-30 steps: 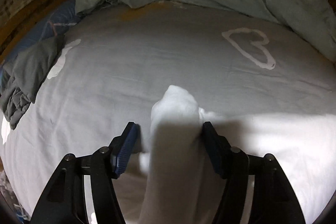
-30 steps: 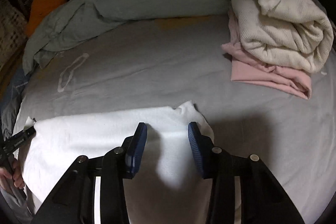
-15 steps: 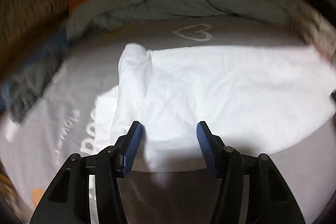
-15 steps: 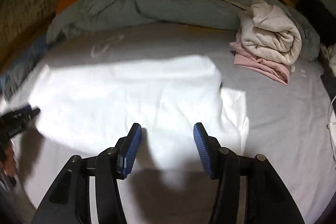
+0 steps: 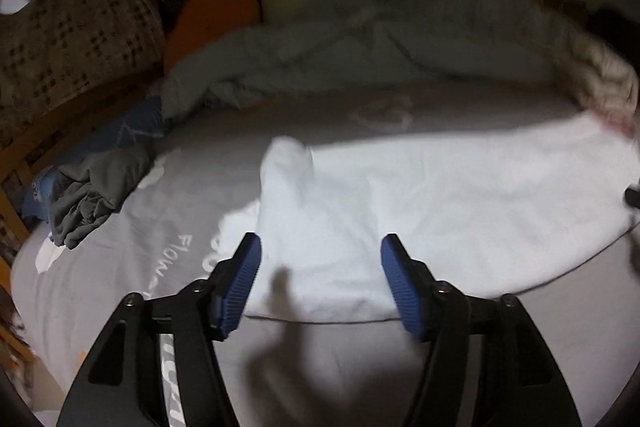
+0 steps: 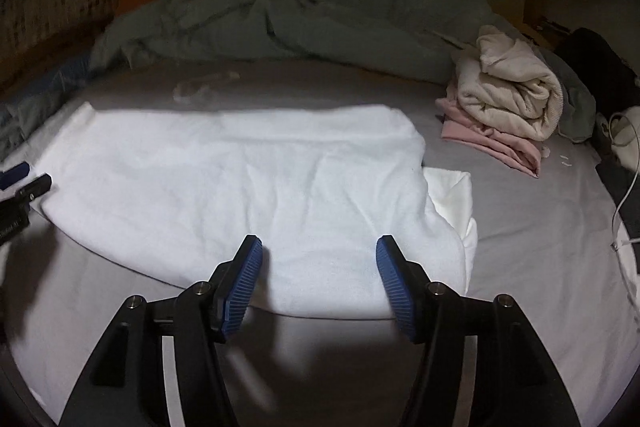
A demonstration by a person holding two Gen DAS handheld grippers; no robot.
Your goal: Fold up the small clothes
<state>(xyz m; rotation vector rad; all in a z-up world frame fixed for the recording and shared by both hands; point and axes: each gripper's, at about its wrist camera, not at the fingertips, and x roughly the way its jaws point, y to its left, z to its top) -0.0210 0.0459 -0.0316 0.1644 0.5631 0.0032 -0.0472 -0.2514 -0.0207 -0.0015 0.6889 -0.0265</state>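
Note:
A white garment (image 5: 420, 203) lies folded flat on the grey bed sheet (image 5: 120, 287). It also shows in the right wrist view (image 6: 248, 183), with a sleeve part (image 6: 452, 191) sticking out at its right side. My left gripper (image 5: 320, 279) is open and empty, above the garment's near left end. My right gripper (image 6: 318, 279) is open and empty, above the garment's near right end. The left gripper's tip (image 6: 24, 183) shows at the left edge of the right wrist view.
A crumpled grey duvet (image 6: 280, 27) lies along the back. A cream and pink pile of clothes (image 6: 508, 99) sits at the back right. A dark grey garment (image 5: 92, 191) lies at the left edge. Cables (image 6: 624, 187) lie at the far right.
Both grippers let go of the white garment and pulled back and up from it. The garment now lies flat on the sheet, folded over.

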